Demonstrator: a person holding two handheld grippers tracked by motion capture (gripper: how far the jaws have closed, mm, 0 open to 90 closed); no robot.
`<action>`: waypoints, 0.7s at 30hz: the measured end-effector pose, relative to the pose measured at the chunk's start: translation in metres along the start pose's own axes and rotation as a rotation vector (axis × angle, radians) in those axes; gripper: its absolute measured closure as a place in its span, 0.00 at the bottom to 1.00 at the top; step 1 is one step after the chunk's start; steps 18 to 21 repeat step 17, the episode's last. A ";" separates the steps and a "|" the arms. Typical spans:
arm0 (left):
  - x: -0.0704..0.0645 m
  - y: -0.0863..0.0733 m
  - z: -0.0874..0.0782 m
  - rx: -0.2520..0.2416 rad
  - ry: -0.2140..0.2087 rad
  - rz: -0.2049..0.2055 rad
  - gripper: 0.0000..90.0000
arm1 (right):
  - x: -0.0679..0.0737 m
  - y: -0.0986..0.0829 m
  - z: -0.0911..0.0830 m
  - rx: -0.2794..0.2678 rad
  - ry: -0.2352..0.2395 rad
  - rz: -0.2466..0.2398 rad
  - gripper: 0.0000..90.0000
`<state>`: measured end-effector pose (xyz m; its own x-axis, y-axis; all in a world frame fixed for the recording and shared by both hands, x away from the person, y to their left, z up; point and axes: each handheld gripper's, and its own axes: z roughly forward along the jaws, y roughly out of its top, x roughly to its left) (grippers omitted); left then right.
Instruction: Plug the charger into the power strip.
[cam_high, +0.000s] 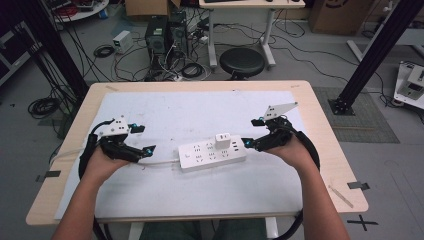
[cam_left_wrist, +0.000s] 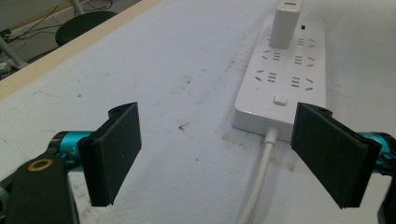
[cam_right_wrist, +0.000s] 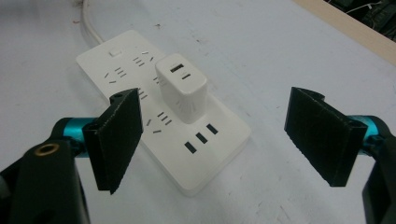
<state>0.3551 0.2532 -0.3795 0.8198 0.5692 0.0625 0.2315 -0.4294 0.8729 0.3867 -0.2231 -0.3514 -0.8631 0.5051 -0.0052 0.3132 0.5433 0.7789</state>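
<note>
Your left hand-held gripper (cam_high: 142, 139) sits at the left of the pale wooden table (cam_high: 320, 115), over the white sheet (cam_high: 190, 110) that covers most of it; its jaws stand spread wide and hold nothing; in the left gripper view the two black pads (cam_left_wrist: 114, 151) frame bare sheet and the near end of the long white plastic power strip (cam_left_wrist: 285, 79), with the strip's white round cable (cam_left_wrist: 261, 177) running down between them, touching neither pad; the small white switch button (cam_left_wrist: 280, 99) sits on the strip's end nearest this gripper

The power strip (cam_high: 212, 154) lies flat near the middle of the sheet, between your two grippers, slightly angled so that its right end is farther from you; a white blocky plug-in charger (cam_high: 222, 141) stands upright in one of its sockets, toward the right end

Your right hand-held gripper (cam_high: 252, 134) is just beside the strip's right end, jaws also spread apart and empty; in the right gripper view the charger (cam_right_wrist: 181, 88) rises between the pads but well ahead of them, apart from both; the row of three dark USB ports (cam_right_wrist: 201, 137) lies on the strip's end closest to this gripper, and the left pad (cam_right_wrist: 116, 137) overlaps the strip's long edge in that view; whether it touches the strip you cannot tell from here

Beyond the table a round black stool (cam_high: 242, 62) stands on the grey floor
</note>
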 end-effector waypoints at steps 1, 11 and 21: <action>0.000 0.000 0.001 0.003 0.000 -0.001 0.18 | 0.000 0.000 0.000 0.004 -0.003 0.002 0.22; 0.001 -0.001 0.004 0.021 0.008 -0.003 0.18 | 0.000 -0.003 0.001 0.005 0.001 0.005 0.22; 0.003 -0.002 0.006 0.023 0.012 -0.004 0.18 | 0.002 -0.002 0.003 0.014 0.004 -0.002 0.22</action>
